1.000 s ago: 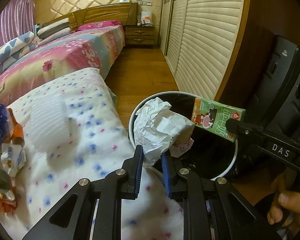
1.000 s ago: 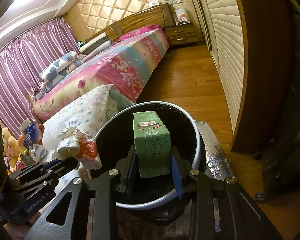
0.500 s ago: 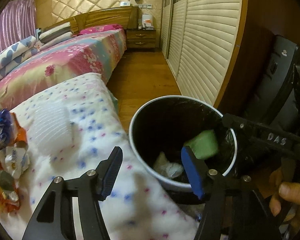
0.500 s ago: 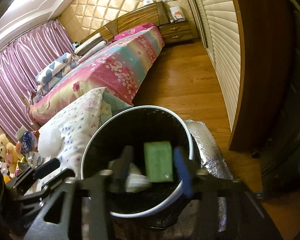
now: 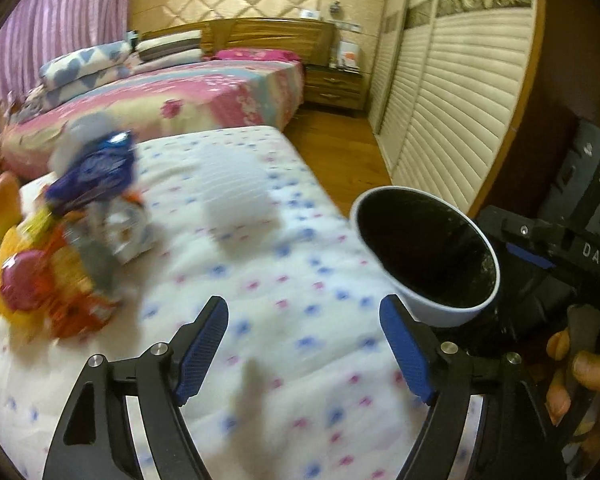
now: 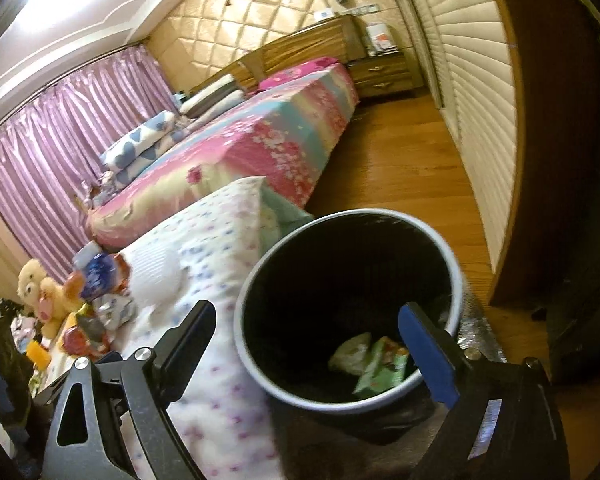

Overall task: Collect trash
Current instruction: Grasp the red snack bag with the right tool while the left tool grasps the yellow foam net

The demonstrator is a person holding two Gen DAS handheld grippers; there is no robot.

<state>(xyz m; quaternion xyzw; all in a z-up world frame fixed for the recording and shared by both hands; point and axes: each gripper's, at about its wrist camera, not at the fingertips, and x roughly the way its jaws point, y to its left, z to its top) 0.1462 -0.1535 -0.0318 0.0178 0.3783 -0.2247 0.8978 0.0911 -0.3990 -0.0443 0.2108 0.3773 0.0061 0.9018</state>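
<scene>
room: bedroom; quilted wall, pink curtains, louvered wardrobe doors [image 5: 452, 120] along the right side
bed: large bed [image 6: 260, 136] with a pink floral cover, seen at the back; nightstand [image 5: 334, 88] set beside its headboard
floor: wood floor [image 6: 400, 160], bare strip seen between bed and wardrobe, running to the nightstand
work surface: white dotted quilt [image 5: 260, 280], seen blurred in the left view; soft, with a rounded far corner
quilt edge: right edge lies just beside the bin rim; far edge drops toward the floor strip
bin: black-lined trash bin [image 6: 454, 268] with a white rim, stood on the floor against the quilt's right edge; dark case just beside it on the right
open room: mid quilt seen bare between the wrapper pile and the bin; mouth of the bin unobstructed
trash pile: snack wrappers [image 5: 60, 248] heaped on the quilt's left part, well apart from the bin; blue bag on top, red and orange ones below, blurred
trash in bin: green carton [image 6: 382, 364] and crumpled paper [image 6: 350, 354] lie at the bottom
left gripper [image 5: 304, 350]: jaws wide and opening, nothing between them; held over the quilt
right gripper [image 6: 324, 350]: jaws wide and opening, nothing gripped; held above the bin, a person's hand [image 5: 580, 384] seen on its handle
</scene>
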